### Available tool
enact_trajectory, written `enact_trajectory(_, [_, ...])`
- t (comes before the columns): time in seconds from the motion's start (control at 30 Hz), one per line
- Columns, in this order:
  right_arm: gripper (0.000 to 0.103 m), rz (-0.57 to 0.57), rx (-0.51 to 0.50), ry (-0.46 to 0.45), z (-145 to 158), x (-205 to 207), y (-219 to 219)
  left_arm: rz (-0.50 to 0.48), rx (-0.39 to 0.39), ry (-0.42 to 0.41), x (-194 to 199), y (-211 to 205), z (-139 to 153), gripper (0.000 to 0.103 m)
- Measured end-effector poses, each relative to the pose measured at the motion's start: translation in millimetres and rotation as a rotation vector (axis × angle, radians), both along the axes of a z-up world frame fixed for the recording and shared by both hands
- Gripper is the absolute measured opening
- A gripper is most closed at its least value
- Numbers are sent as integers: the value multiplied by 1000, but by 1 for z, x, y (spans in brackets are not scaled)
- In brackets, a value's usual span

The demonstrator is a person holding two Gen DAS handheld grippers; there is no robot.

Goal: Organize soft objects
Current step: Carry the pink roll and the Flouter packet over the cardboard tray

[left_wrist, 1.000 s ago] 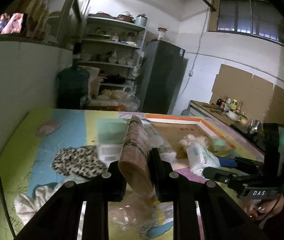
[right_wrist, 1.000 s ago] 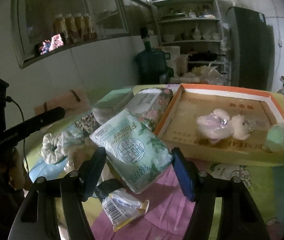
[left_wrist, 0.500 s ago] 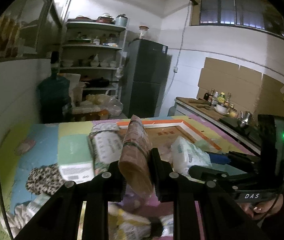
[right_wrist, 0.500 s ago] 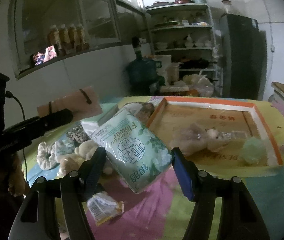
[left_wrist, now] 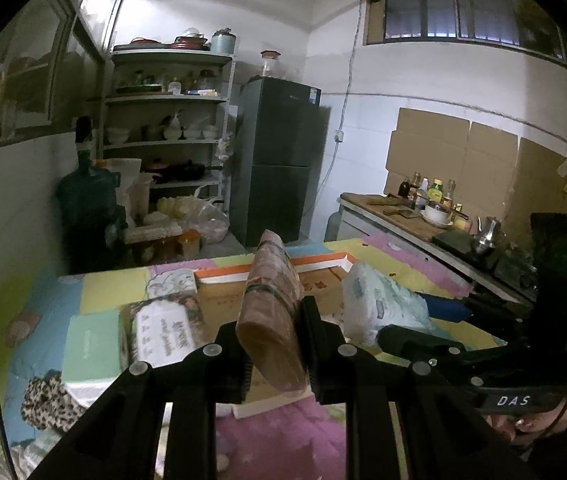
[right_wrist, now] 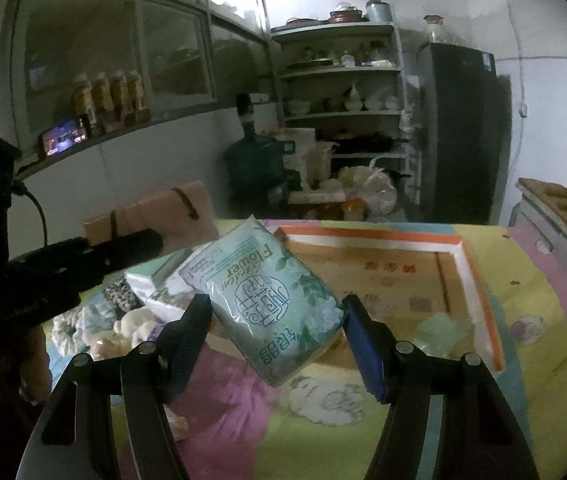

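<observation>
Above the orange-rimmed cardboard tray (right_wrist: 371, 236), my left gripper (left_wrist: 273, 332) pinches one brown wrapped pack (left_wrist: 271, 312); my right gripper (right_wrist: 279, 328) clamps one green tissue pack (right_wrist: 267, 300).

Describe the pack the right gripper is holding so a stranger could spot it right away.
Start at the orange-rimmed tray on the colourful mat. In front of its near-left part, the right gripper is clamped on a soft tissue pack, held tilted. It alone is mint green, with leaf art and the word "Flower".
</observation>
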State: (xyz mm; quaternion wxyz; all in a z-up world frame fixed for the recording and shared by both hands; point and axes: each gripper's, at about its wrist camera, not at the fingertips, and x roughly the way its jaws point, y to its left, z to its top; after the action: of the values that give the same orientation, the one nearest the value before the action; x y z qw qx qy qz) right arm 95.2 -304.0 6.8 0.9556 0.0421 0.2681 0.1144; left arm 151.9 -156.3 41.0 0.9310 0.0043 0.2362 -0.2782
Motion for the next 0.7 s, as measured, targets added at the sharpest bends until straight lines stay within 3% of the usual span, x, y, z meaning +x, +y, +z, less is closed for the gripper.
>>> enact_trajectory(0.3, [69,-35,-28,-5,6,10,-24,10,16,7,17,-36,-2,22])
enact_trajectory(0.7, [69,-100,2,16,6,36,-69,-8,1,88,62,-76,-2,22])
